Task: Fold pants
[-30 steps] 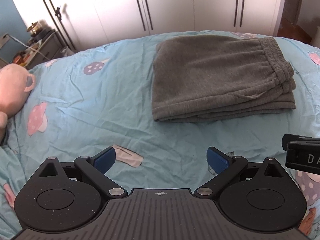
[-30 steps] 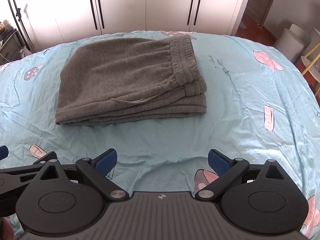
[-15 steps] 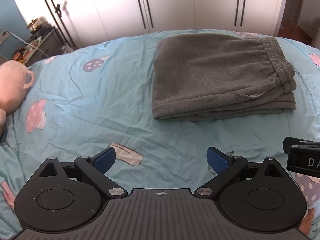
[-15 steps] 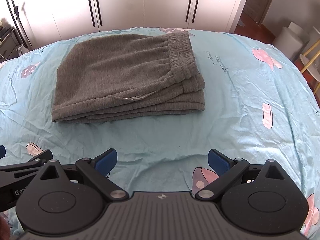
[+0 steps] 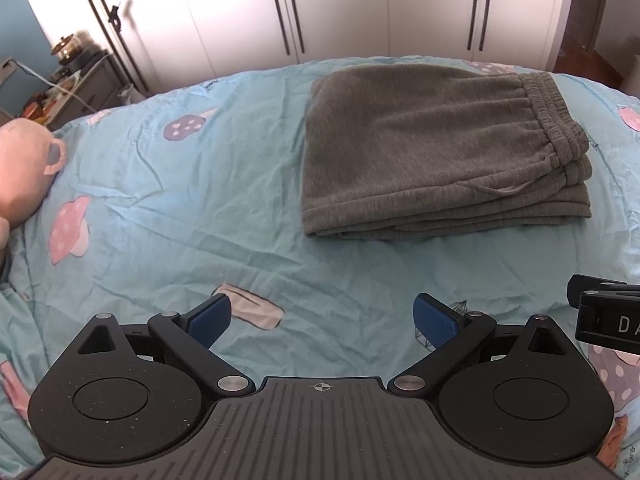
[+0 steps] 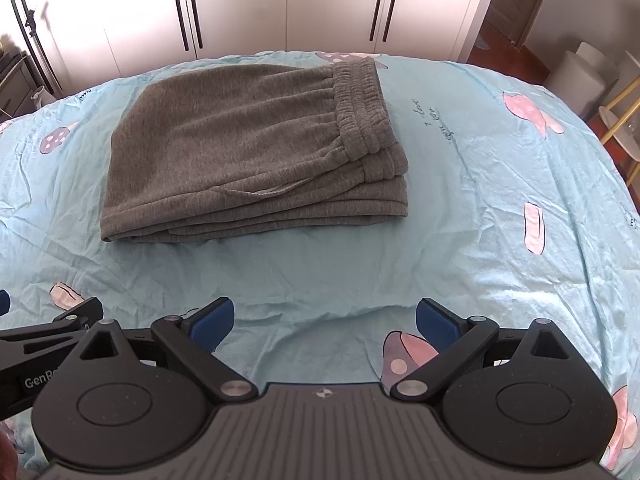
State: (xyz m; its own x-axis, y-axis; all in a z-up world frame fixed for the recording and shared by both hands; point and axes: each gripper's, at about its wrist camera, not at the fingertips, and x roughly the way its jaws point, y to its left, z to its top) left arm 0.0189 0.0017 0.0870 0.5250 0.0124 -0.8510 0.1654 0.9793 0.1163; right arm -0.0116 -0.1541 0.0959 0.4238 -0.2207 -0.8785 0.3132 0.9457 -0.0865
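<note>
The grey pants (image 5: 436,152) lie folded in a thick flat stack on the light blue bedsheet (image 5: 200,216), waistband to the right. They also show in the right wrist view (image 6: 256,152). My left gripper (image 5: 322,318) is open and empty, above the sheet, near side of the pants and to their left. My right gripper (image 6: 324,320) is open and empty, above the sheet in front of the pants. Both are apart from the pants. Part of the right gripper shows at the right edge of the left wrist view (image 5: 608,320).
A pink plush toy (image 5: 20,172) lies at the bed's left edge. White wardrobe doors (image 6: 280,4) stand behind the bed. A cluttered side table (image 5: 76,80) is at the far left. A white bin (image 6: 580,72) and a yellow-legged stand (image 6: 620,120) are at the right.
Both grippers have drawn back slightly from the folded pants and stayed open. The pants have not moved.
</note>
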